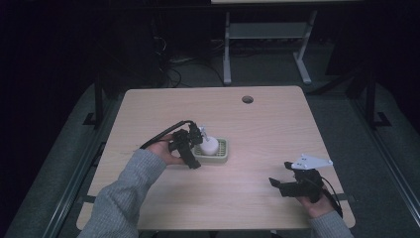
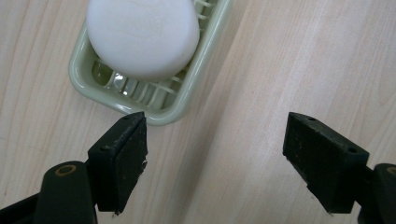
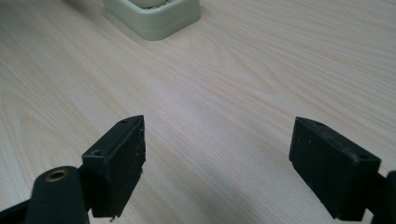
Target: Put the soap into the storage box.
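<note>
Wide-spread left gripper point(image 2: 215, 154) beside green dish point(image 2: 184, 100); white soap point(image 2: 142, 37) probably slippery, firm (best pinched across narrow sides). Right gripper point(image 3: 217, 163) likewise wide apart.

White soap point(image 2: 142, 37), green dish point(image 2: 180, 100).

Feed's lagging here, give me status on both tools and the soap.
Left tool open, hovering by the soap dish corner. Right tool open, over bare table. White soap sits in dish. Nothing in the way.
</note>
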A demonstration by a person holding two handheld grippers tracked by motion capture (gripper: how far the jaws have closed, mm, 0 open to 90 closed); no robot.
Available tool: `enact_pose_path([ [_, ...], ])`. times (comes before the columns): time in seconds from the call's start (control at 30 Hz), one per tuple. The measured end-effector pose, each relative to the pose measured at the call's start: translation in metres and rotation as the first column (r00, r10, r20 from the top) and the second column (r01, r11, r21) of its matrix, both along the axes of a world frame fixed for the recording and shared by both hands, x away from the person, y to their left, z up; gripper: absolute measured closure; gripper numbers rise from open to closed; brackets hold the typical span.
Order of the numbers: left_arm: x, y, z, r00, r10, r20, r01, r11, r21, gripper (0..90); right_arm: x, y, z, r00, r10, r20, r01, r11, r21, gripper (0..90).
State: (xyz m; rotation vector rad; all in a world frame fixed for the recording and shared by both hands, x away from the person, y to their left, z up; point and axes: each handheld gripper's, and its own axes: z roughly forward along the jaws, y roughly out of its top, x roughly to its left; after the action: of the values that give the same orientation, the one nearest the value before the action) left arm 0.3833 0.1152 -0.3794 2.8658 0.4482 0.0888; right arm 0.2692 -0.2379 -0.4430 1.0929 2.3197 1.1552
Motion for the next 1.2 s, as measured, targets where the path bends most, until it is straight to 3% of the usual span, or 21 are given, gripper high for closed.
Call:
enact_pose_path([
  [0.7, -0.018, 0.011, -0.004, 0.9999, 0.003, 0.011, -0.003, 0.9999, 0.015, 21.0, 0.000, 0.001, -0.001, 1.0000, 0.004, -0.003, -0.004, 1.0000, -0.006, 17.7],
  [1.2, -0.031, 0.018, -0.009, 0.9998, 0.006, 0.019, -0.006, 1.0000, -0.007, 21.0, -0.001, 0.002, -0.002, 0.9999, 0.005, -0.010, -0.005, 0.9999, -0.010, 17.7],
])
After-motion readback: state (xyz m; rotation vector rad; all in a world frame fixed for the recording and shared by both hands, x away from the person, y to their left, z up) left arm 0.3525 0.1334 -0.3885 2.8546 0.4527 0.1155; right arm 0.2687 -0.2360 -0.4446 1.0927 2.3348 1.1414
